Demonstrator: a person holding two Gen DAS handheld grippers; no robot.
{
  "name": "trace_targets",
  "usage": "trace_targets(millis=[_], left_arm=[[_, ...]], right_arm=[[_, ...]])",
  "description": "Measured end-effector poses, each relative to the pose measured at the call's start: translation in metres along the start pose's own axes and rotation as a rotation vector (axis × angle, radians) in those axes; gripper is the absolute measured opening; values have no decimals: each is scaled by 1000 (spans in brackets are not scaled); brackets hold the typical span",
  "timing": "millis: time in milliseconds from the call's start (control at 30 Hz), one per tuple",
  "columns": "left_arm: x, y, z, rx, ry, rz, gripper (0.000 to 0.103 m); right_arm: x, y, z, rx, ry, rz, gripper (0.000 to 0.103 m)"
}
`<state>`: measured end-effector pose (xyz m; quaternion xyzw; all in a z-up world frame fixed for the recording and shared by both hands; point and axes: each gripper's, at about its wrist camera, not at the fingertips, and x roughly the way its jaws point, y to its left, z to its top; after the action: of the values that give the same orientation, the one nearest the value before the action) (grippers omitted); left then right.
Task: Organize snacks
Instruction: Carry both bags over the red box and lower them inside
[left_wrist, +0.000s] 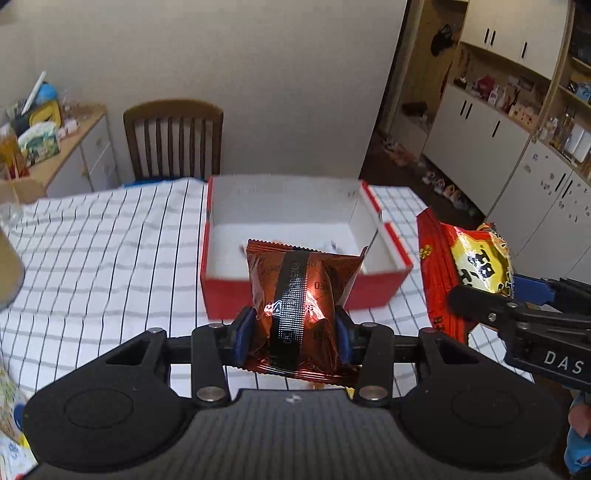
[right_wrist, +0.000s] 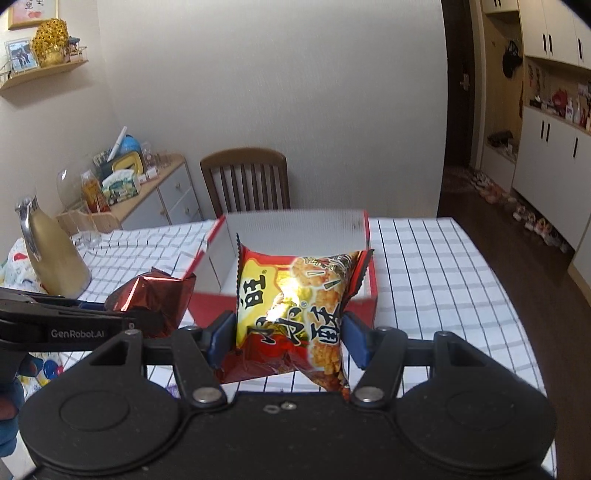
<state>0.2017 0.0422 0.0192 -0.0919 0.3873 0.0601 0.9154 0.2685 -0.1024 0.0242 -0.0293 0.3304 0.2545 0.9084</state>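
My left gripper (left_wrist: 293, 334) is shut on a shiny brown snack packet (left_wrist: 301, 291) and holds it above the table, just before the red box with white inside (left_wrist: 369, 291). My right gripper (right_wrist: 286, 338) is shut on a red and yellow rice-cracker bag (right_wrist: 295, 310), held in front of the same red box (right_wrist: 364, 304). In the left wrist view the red and yellow bag (left_wrist: 469, 266) and right gripper show at the right. In the right wrist view the brown packet (right_wrist: 155, 295) shows at the left.
The checked tablecloth (left_wrist: 110, 251) covers the table. A wooden chair (left_wrist: 173, 138) stands behind it. A gold jug (right_wrist: 51, 254) stands at the table's left. A cluttered side cabinet (right_wrist: 155, 192) is by the wall; shoes and cupboards line the right.
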Motion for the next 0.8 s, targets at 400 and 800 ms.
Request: trace_targets(millis=[400,800], left_arm=[[21,-4,49,14,-71,27,43],[75,3,86,9,-39,71,43]], right_arm=[[32,-3,45,-30,-35,-1,61],[84,-10,72,-64,-14,-14,61]])
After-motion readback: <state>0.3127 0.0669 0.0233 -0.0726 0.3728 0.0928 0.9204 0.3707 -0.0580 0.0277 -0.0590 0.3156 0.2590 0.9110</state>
